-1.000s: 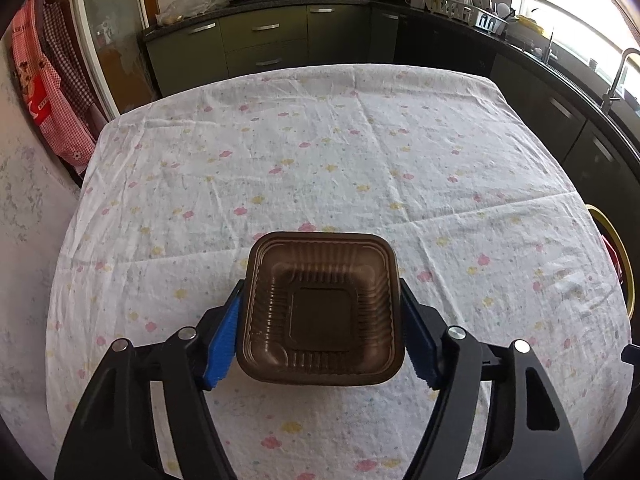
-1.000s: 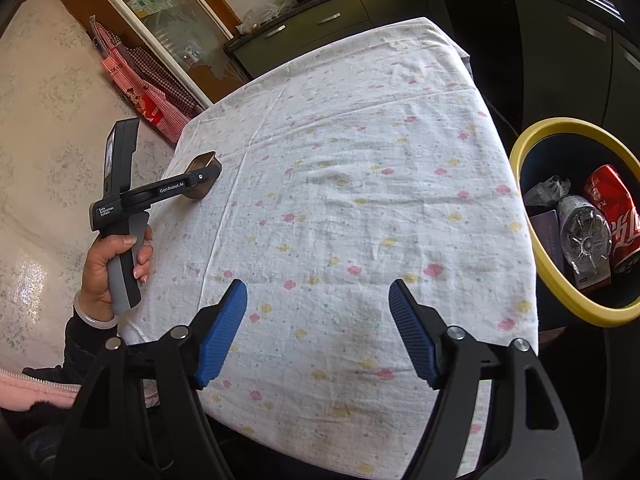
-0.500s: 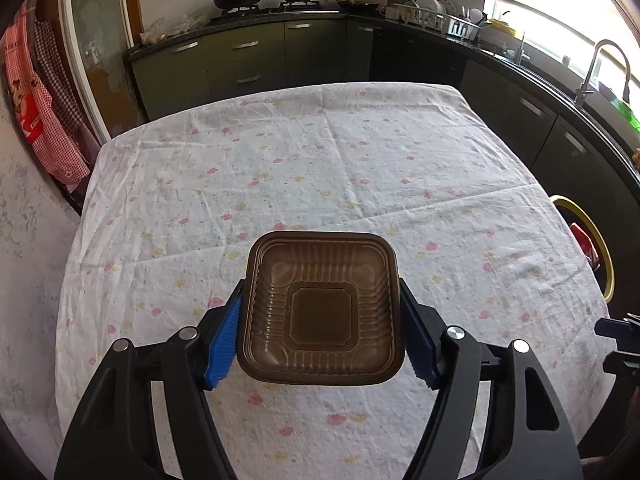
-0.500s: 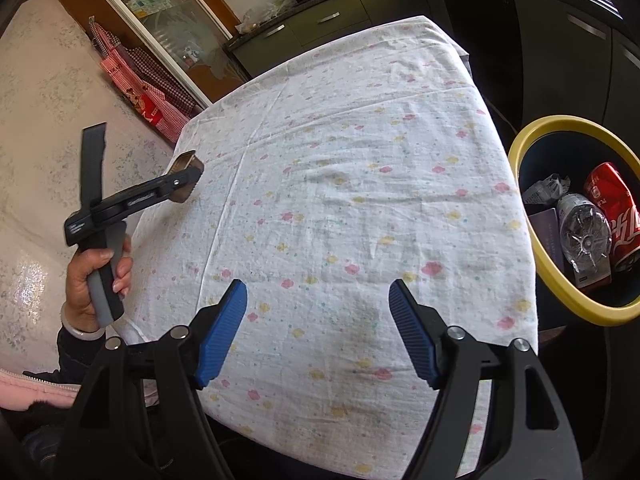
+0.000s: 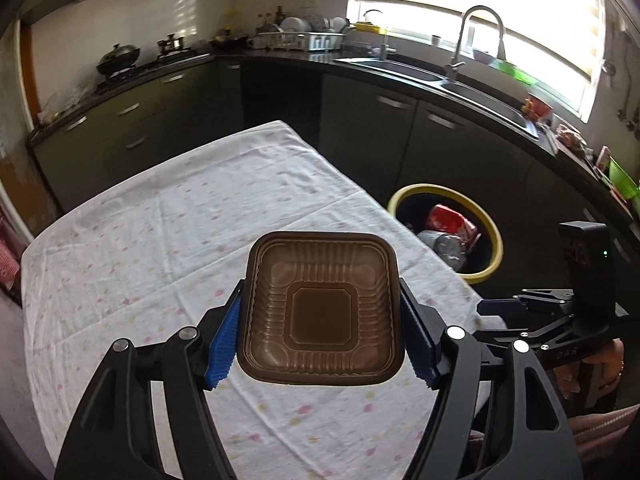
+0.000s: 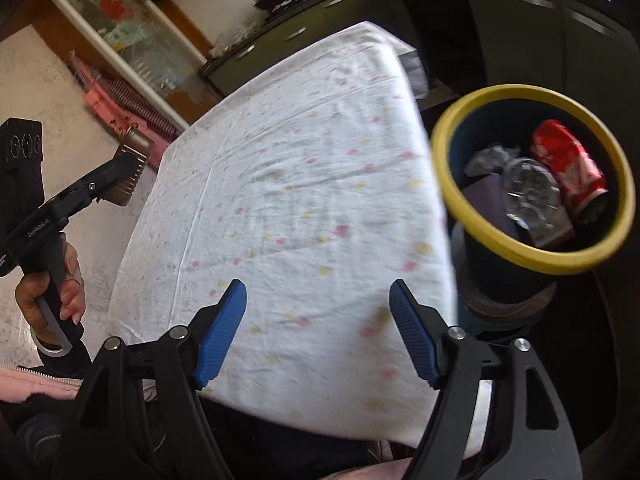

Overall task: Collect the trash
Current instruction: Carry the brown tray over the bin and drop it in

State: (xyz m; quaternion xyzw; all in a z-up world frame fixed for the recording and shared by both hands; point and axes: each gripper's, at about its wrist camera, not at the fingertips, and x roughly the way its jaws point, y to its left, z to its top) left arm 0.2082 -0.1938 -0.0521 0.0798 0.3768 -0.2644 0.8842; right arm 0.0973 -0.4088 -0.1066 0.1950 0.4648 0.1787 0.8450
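A square brown plastic tray (image 5: 322, 308), ribbed inside and empty, is clamped between the blue pads of my left gripper (image 5: 320, 332), held in the air above the table. From the right wrist view the same tray (image 6: 132, 172) shows at far left, side-on in the left gripper (image 6: 120, 172). My right gripper (image 6: 318, 332) stands open over the table's near edge with nothing between its fingers. A yellow-rimmed bin (image 5: 492, 236) stands on the floor beside the table, holding a red can (image 6: 568, 168), a clear plastic bottle (image 6: 532, 196) and other trash.
The table wears a white flowered cloth (image 6: 288, 184). Dark kitchen cabinets (image 5: 360, 120) and a sink with a tap (image 5: 476, 48) run behind and to the right. The person's hand (image 6: 52, 288) grips the left handle. The right gripper's body (image 5: 560, 312) shows at lower right.
My left gripper has risen and swung right with the tray; the bin has come into its view. The right gripper shifted slightly, so the bin now looks nearer and higher.
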